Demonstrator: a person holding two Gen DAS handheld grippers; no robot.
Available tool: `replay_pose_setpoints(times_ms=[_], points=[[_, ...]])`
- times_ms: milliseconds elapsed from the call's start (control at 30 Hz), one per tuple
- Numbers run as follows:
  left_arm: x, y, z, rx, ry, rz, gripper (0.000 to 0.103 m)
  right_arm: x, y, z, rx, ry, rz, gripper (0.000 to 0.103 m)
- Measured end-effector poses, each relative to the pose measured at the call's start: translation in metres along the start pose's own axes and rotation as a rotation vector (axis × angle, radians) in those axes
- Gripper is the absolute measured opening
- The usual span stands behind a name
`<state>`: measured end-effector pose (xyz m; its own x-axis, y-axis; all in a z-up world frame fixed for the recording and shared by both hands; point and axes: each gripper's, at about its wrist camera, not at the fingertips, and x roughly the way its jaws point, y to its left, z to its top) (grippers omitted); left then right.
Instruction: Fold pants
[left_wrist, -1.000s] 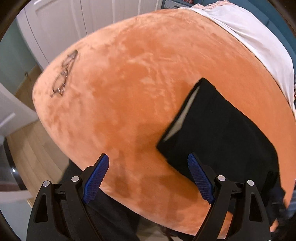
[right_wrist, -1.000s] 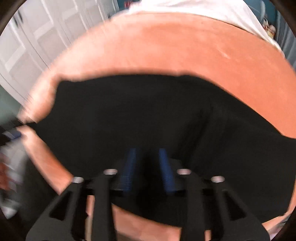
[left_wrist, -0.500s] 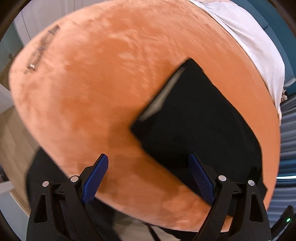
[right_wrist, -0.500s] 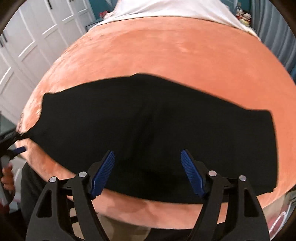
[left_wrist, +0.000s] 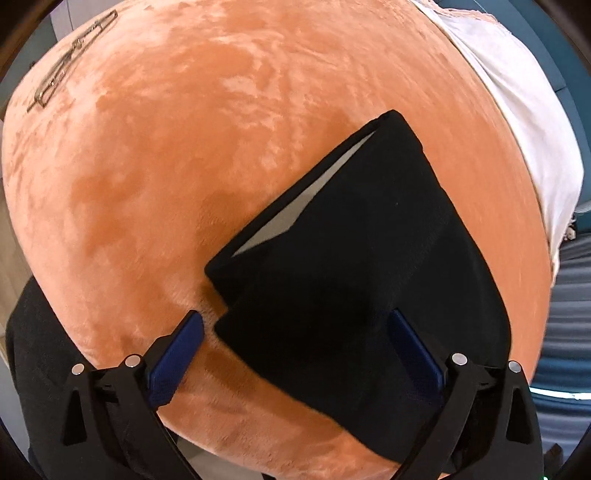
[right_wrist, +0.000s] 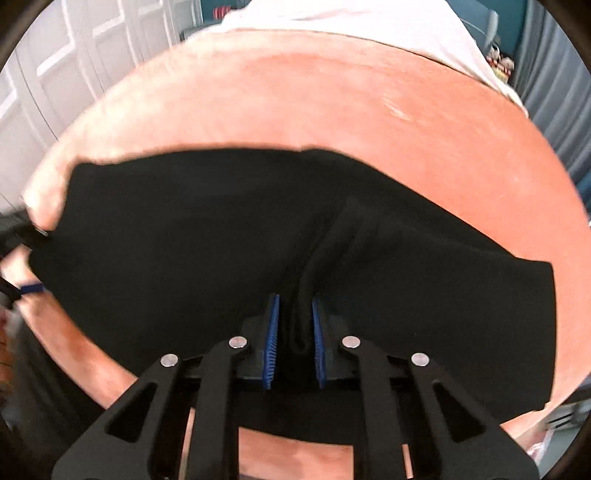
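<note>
Black folded pants (left_wrist: 369, 258) lie on an orange plush blanket (left_wrist: 184, 184); a white lining shows at their open left edge. My left gripper (left_wrist: 295, 317) hovers over the near left corner of the pants, its jaws wide and still opening. The fabric lies between the fingers and the pads do not press on it. In the right wrist view the pants (right_wrist: 184, 240) spread wide, and my right gripper (right_wrist: 294, 301) is closing, its blue pads pinching a raised ridge of black fabric at the near edge. A pad of the left gripper (right_wrist: 31, 288) shows at the far left.
A pair of glasses (left_wrist: 70, 62) lies on the blanket at the far left. A white sheet (left_wrist: 517, 110) covers the bed's far right side. White cupboard doors (right_wrist: 55, 74) stand beyond the bed. A person's dark clothing (left_wrist: 33, 350) is at the near edge.
The left gripper came down and closer to the pants, so their corner now lies between its fingers. The right gripper, wide apart half a second ago, has closed on a ridge of fabric.
</note>
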<state>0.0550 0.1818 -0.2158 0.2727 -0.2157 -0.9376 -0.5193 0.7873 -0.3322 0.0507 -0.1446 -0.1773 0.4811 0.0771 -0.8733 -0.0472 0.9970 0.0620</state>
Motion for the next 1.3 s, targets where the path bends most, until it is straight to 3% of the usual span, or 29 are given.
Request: replay_pose_setpoints(times_ms=[67,133,167,233,333,367,400,433,467,500,633,733,767,800,833,867,900,1000,1100,1233,1300], points=[[0.002,-0.005,0.001,0.015,-0.007,0.022,0.098,0.011,0.010,0.005,-0.016,0.016,0.031,0.016],[0.006,-0.009,0.002,0.034,-0.010,0.042,0.098,0.037,0.017,-0.001,-0.072,0.077,0.027,0.025],[0.006,-0.009,0.003,0.042,-0.010,0.045,0.098,0.035,0.017,-0.002,-0.080,0.053,0.030,0.029],[0.007,-0.009,0.006,0.036,-0.014,0.044,0.098,0.016,0.014,-0.001,-0.038,0.025,0.093,0.059],[0.010,-0.014,0.008,0.018,-0.042,0.056,0.097,-0.023,0.004,-0.007,0.038,-0.065,0.145,0.083],[0.009,-0.021,0.008,0.047,-0.060,0.070,0.091,-0.034,0.000,-0.011,0.049,-0.089,0.136,0.086],[0.007,-0.027,0.010,0.072,-0.078,0.079,0.072,-0.043,-0.005,-0.013,0.059,-0.104,0.131,0.089],[0.003,-0.038,0.009,0.105,-0.102,0.098,0.060,-0.050,-0.013,-0.016,0.074,-0.110,0.128,0.089],[-0.002,-0.045,0.008,0.132,-0.121,0.104,0.034,-0.055,-0.019,-0.019,0.085,-0.112,0.121,0.089],[-0.011,-0.056,0.007,0.167,-0.134,0.087,0.018,-0.055,-0.030,-0.017,0.097,-0.111,0.114,0.089],[-0.051,-0.100,-0.008,0.247,-0.202,-0.001,0.016,-0.068,-0.073,-0.032,0.200,-0.122,0.100,0.089],[-0.081,-0.157,-0.038,0.392,-0.248,-0.069,0.016,-0.063,-0.108,-0.039,0.294,-0.127,0.113,0.089],[-0.087,-0.183,-0.056,0.482,-0.249,-0.094,0.022,-0.065,-0.116,-0.041,0.322,-0.133,0.119,0.089],[-0.086,-0.198,-0.068,0.543,-0.232,-0.108,0.043,-0.067,-0.126,-0.045,0.358,-0.138,0.133,0.089],[-0.081,-0.212,-0.081,0.608,-0.207,-0.117,0.056,-0.066,-0.133,-0.048,0.382,-0.136,0.141,0.090],[-0.075,-0.219,-0.092,0.639,-0.202,-0.101,0.065,-0.065,-0.137,-0.049,0.399,-0.132,0.141,0.090],[-0.064,-0.223,-0.097,0.633,-0.206,-0.044,0.065,-0.062,-0.142,-0.050,0.415,-0.122,0.140,0.090],[-0.035,-0.192,-0.084,0.486,-0.153,0.056,0.065,-0.056,-0.155,-0.058,0.467,-0.080,0.143,0.090],[-0.026,-0.138,-0.056,0.333,-0.084,0.047,0.065,-0.060,-0.161,-0.068,0.499,-0.086,0.160,0.090],[-0.045,-0.083,-0.042,0.272,-0.129,0.080,0.067,-0.054,-0.157,-0.066,0.479,-0.059,0.183,0.090],[-0.052,-0.064,-0.037,0.264,-0.142,0.119,0.070,-0.050,-0.145,-0.054,0.451,-0.055,0.239,0.090]])
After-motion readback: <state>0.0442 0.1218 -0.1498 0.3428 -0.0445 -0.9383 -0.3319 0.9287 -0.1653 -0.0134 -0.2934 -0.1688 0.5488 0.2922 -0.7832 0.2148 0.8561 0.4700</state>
